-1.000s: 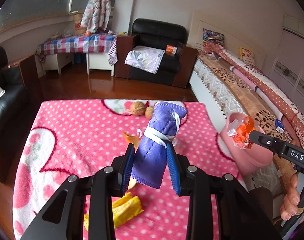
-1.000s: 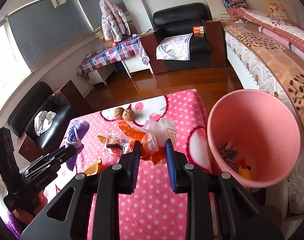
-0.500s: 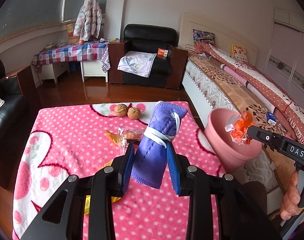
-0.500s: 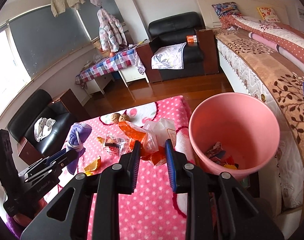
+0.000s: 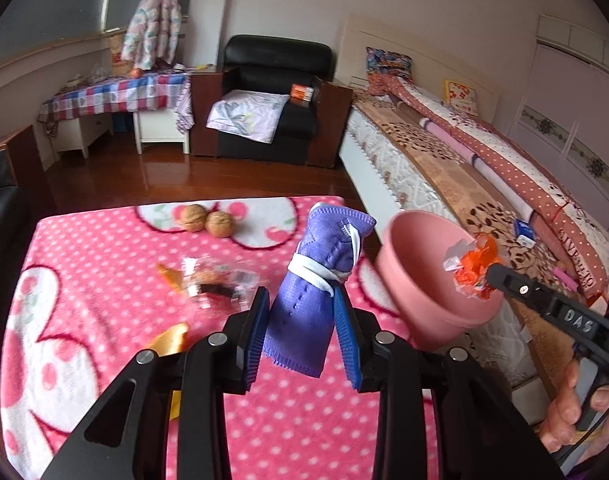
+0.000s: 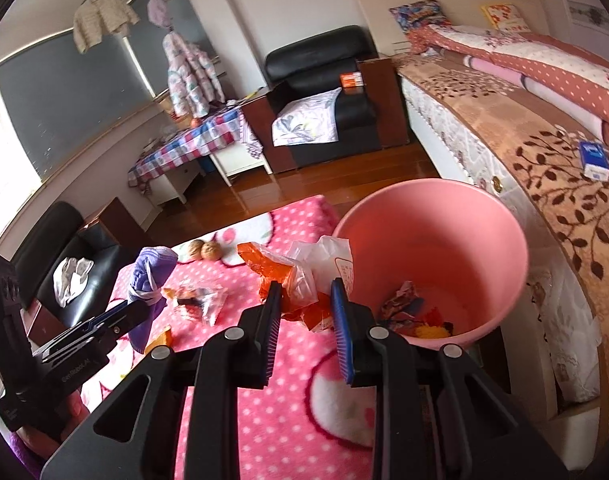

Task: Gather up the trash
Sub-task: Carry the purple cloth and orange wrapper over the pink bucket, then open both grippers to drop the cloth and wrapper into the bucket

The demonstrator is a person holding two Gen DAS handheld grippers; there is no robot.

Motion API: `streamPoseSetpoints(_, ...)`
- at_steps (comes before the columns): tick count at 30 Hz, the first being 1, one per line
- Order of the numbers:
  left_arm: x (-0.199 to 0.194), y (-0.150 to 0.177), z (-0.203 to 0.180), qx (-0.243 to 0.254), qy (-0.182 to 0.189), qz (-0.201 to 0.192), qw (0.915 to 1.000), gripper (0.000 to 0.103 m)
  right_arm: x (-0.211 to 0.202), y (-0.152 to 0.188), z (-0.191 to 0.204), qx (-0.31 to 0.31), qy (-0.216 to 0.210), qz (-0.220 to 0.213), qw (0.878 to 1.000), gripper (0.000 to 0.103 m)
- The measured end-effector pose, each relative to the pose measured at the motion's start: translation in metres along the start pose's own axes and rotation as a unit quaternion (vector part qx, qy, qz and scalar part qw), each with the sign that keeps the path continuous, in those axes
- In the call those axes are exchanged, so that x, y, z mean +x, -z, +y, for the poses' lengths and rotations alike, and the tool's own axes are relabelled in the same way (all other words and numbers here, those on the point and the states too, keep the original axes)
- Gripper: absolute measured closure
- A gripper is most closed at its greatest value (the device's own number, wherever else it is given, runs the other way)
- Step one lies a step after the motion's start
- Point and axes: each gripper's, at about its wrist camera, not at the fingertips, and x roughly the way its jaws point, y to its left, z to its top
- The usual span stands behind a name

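The pink bin (image 6: pixel 432 256) stands at the right edge of the table (image 5: pixel 104 280), between the table and the bed (image 6: pixel 524 148). Its mouth is wide and faces up. At its bottom lie a few crumpled wrappers (image 6: pixel 408 308), red, yellow and dark ones. Most of the bin is bare inside.

The right gripper (image 6: pixel 306 312) holds a bunch of orange and clear wrappers (image 6: pixel 292 272). Its jaws press on the bunch, close together. The bunch hangs over the table, just beside the bin's near rim.

The left gripper (image 5: pixel 302 320) holds a rolled purple mask (image 5: pixel 320 264) with white straps tied around it. The jaws squeeze its lower part, and the top sticks up. It hangs over the table, near the bin.

On the pink dotted table cover lie two walnuts (image 5: pixel 206 222) at the far edge, a clear wrapper (image 5: pixel 212 284) with dark bits in the middle, and a yellow wrapper (image 5: pixel 170 340) close to the left gripper. The near part of the table is bare. Beyond the far edge is brown wood floor (image 5: pixel 164 176).
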Motion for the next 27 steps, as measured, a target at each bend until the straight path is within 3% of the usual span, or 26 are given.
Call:
streamPoseSetpoints(9,0.044,-0.016,-0.059,0.044,0.051,0.026,0.9974,0.071,0.004,-0.002,-0.045,0.039,0.027,-0.006,0.999,0.078)
streamPoseSetpoints(18,0.083,-0.02,-0.111,0.046,0.1,0.05,0.9927,0.07,0.005,-0.003,-0.08,0.062,0.053,-0.009,0.997,0.078)
streamPoseSetpoints(27,0.116,-0.017,-0.138,0.06,0.101,0.077,0.9901,0.07,0.014,-0.001,-0.101,0.077,0.06,-0.001,0.995,0.078)
